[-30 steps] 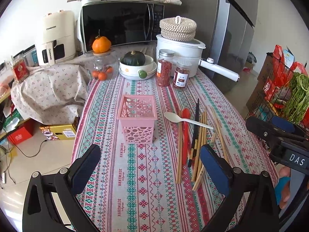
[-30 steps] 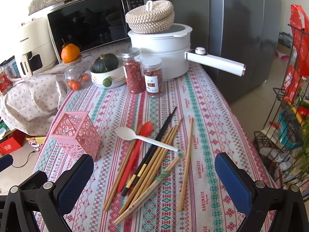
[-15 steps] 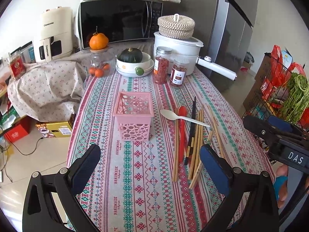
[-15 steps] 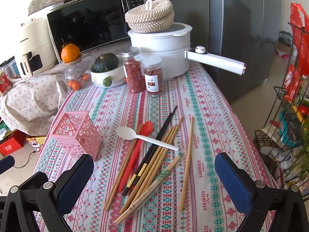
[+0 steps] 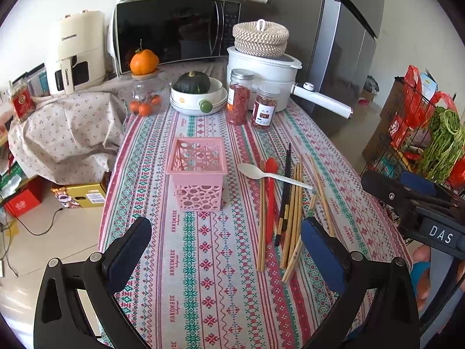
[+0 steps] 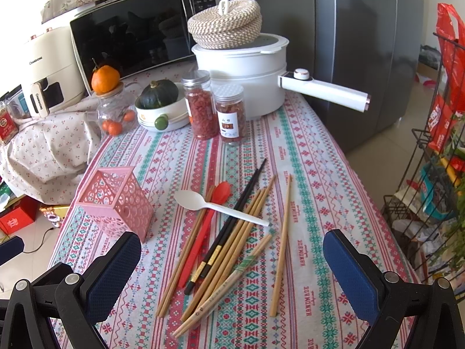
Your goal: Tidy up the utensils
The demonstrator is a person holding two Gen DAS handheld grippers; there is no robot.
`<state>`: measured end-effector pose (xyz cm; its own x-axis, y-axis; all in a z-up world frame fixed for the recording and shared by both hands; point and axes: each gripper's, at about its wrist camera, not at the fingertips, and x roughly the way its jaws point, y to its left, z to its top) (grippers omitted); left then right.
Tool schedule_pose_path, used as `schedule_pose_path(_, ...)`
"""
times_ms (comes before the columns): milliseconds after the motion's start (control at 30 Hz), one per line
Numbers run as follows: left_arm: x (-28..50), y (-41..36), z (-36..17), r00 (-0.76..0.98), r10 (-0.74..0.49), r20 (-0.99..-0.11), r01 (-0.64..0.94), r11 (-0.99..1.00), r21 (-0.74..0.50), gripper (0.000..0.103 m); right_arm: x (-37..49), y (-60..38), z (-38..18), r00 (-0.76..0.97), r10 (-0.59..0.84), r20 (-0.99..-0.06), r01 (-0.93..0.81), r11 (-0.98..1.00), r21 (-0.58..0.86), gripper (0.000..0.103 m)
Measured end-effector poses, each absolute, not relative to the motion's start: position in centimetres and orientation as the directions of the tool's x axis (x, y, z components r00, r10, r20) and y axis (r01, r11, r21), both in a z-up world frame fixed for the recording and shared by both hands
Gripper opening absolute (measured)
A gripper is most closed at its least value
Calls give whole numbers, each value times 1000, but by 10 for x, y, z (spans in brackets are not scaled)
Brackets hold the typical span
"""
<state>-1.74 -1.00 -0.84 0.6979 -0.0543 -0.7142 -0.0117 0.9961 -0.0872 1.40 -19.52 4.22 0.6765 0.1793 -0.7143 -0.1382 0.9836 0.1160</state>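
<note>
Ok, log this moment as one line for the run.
stage: pre-grasp | left gripper: open, empty | right gripper: open, empty | pink basket: upright, empty | utensils: loose on tablecloth

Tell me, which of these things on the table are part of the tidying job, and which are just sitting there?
Part of the job:
pink basket
white spoon
red spoon
black chopsticks
wooden chopsticks

Just lying about:
two spice jars
white electric pot
woven lidded basket
bowl with green squash
microwave
air fryer

Empty-looking pink lattice basket (image 5: 197, 173) upright beside loose chopsticks (image 6: 232, 247), white spoon (image 6: 215, 206) across.
</note>
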Motion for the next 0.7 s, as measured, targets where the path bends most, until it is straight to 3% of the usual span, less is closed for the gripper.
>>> schedule_pose_path(533, -6, -13, 3, 748, -43, -662, 49, 999, -10, 103, 25, -204, 36, 657, 176, -733, -123, 984, 127, 103)
schedule_pose_path(700, 23, -16, 0, 665, -98, -741, 109, 993, -34, 103, 47, -220, 24, 612, 174, -772, -83, 984, 156, 103)
